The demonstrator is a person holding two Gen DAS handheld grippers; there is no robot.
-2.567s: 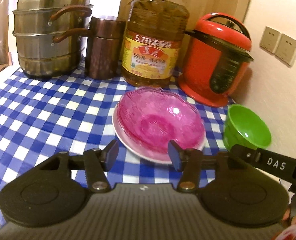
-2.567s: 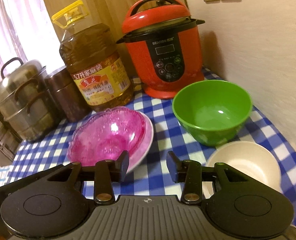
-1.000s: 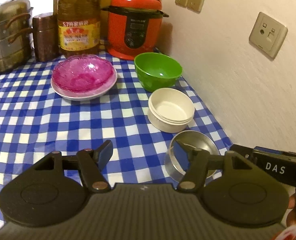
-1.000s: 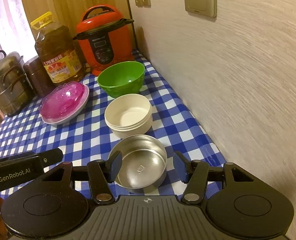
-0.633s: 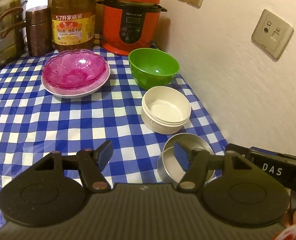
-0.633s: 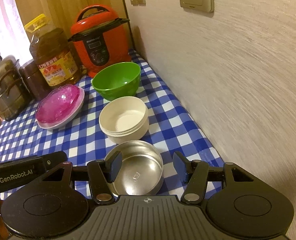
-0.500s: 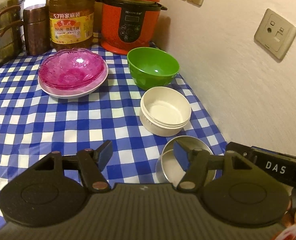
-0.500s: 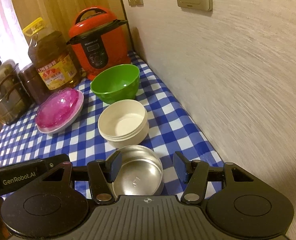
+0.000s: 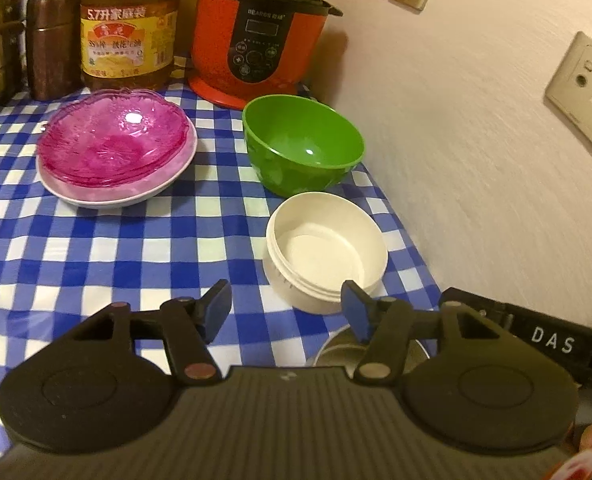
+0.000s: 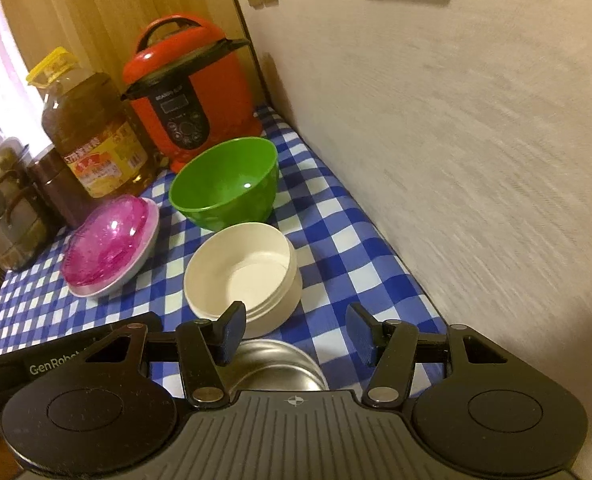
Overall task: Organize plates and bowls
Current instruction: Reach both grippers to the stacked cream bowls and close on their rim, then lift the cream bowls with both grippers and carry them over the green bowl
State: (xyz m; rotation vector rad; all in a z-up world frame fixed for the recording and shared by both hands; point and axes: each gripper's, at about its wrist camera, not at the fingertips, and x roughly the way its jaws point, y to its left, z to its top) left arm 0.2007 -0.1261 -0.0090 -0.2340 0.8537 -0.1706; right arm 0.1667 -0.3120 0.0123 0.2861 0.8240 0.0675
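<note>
Nearest to both cameras sits the steel bowl (image 10: 274, 364), half hidden under the gripper bodies. The right gripper (image 10: 294, 330) hangs over it with its jaws spread and nothing between them; its left finger looks to be over the bowl's near rim, though the overlap makes contact hard to judge. The left gripper (image 9: 286, 310) is empty too, its jaws closing on air over the cloth beside the same bowl.

The step in hand seems to be picking up the steel bowl to nest it with the others. To do that well, one finger should go inside the rim and one outside, then pinch the thin wall squarely; polished metal may slip, so a firm, level lift would help.

Just beyond stands the cream bowl (image 10: 242, 276), then the green bowl (image 10: 226, 184) near the wall. To their left the pink glass dish (image 9: 114, 144) rests stacked in a white plate (image 9: 156, 190).

All sit on a blue-checked tablecloth (image 9: 96, 248). At the back stand a red cooker (image 9: 256, 36), an oil bottle (image 9: 126, 28), a brown canister (image 9: 52, 44) and a steel steamer pot (image 10: 0, 208). A textured wall (image 10: 475, 140) with sockets runs along the right.
</note>
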